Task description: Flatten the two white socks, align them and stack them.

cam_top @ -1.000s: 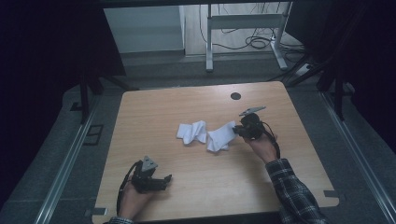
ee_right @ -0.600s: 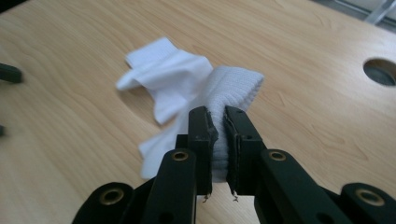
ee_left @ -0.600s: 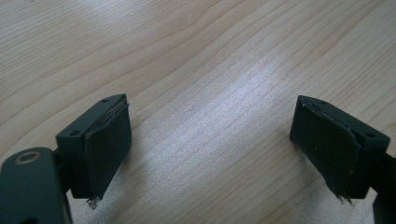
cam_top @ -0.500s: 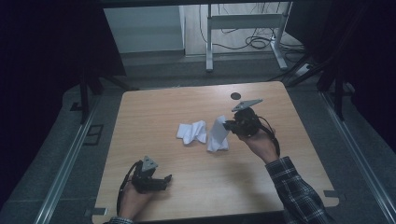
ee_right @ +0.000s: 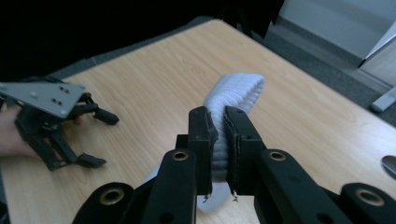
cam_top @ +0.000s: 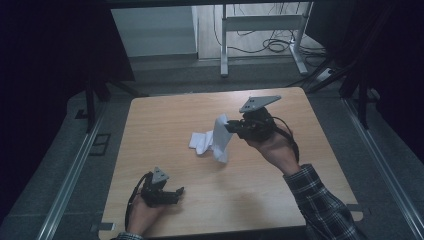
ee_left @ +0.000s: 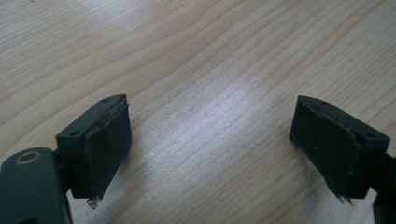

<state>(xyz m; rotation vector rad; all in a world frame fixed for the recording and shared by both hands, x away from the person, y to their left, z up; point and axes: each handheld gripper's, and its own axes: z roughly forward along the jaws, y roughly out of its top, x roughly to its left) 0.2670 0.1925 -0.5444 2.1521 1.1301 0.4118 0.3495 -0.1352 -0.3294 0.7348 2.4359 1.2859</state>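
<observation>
A white sock (cam_top: pixel 220 140) hangs above the middle of the wooden table (cam_top: pixel 150 125), pinched at its top by my right gripper (cam_top: pixel 231 126), which is shut on it. In the right gripper view the ribbed sock (ee_right: pixel 238 91) sticks up between the closed jaws. A second white sock (cam_top: pixel 200 141) lies crumpled on the table just left of the hanging one. My left gripper (cam_top: pixel 176 192) rests near the table's front left edge, open, with bare wood between its pads (ee_left: pixel 109 144). From the right gripper's camera, that left gripper (ee_right: pixel 100 137) sits off to the left, open.
A metal desk frame (cam_top: pixel 260 30) and cables stand on the floor beyond the table's far edge. Dark floor and rails surround the table. A small dark disc (ee_right: pixel 390 164) lies on the wood at the right gripper view's right edge.
My right gripper has risen and turned, lifting the sock off the table so that it hangs down. The left gripper has stayed put.
</observation>
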